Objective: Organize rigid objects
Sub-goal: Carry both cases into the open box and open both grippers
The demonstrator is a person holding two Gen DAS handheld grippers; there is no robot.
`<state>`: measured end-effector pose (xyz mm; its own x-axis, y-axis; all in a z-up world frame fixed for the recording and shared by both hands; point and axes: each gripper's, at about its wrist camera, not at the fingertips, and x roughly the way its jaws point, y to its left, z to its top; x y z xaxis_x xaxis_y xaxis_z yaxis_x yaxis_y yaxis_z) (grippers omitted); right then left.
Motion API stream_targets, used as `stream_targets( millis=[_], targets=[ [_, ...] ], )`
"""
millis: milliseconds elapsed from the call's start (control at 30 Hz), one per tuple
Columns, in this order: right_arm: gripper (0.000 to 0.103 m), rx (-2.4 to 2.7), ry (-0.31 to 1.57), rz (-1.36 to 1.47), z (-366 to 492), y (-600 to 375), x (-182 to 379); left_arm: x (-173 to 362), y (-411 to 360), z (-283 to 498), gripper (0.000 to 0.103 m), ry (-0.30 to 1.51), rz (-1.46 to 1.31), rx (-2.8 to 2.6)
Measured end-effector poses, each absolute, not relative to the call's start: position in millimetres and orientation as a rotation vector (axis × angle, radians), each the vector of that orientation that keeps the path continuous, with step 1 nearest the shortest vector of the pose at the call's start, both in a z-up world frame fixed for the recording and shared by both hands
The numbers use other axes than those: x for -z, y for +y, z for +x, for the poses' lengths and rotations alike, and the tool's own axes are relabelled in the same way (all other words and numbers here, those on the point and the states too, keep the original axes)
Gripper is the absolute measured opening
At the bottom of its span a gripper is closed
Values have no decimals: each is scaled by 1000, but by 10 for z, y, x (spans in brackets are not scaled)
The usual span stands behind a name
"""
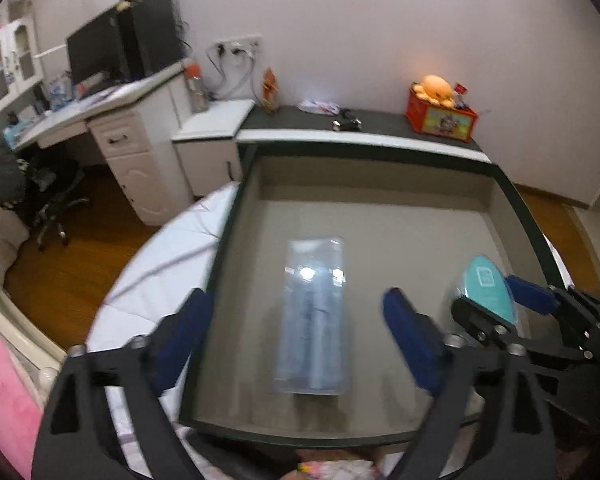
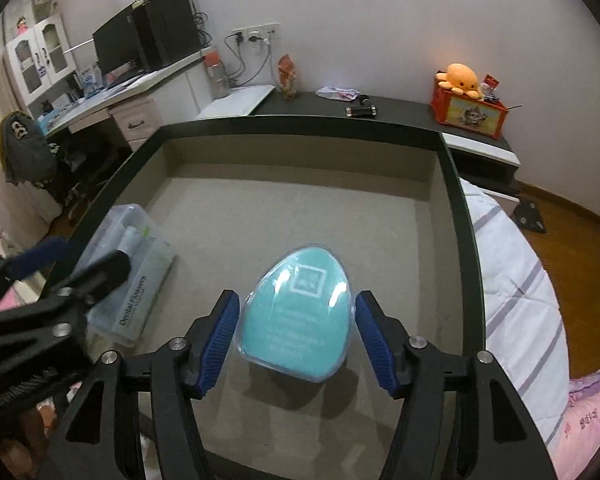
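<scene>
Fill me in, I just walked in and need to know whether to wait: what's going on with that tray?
A person holding a tool in each hand is sorting items into a shallow grey tray. The left tool stands wide open above a clear rectangular box lying flat on the tray floor, not gripping it. The right tool straddles a teal egg-shaped case, with slight gaps at its pads, so the case looks set down rather than held.
</scene>
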<state>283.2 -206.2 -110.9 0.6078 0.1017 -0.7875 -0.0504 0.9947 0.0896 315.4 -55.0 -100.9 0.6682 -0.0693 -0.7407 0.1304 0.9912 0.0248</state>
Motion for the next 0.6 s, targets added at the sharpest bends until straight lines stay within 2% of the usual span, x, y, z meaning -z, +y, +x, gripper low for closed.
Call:
stream_targets(
  millis=[33,100,167,600],
  targets=[
    [73,-104,916,60,2819,-2049,1098,983,-509,3137,102,824,69,114],
    [93,-127,906,44,2769,-1982,1058,919,-438,3064,103,806,56,118],
    [103,-114,870,31,2687,-1941,984,837,-377,2941,103,777,58,108],
    [103,-59,650,139,1684,-2115,305,207,36,1855,103,559,-15,52]
  ],
)
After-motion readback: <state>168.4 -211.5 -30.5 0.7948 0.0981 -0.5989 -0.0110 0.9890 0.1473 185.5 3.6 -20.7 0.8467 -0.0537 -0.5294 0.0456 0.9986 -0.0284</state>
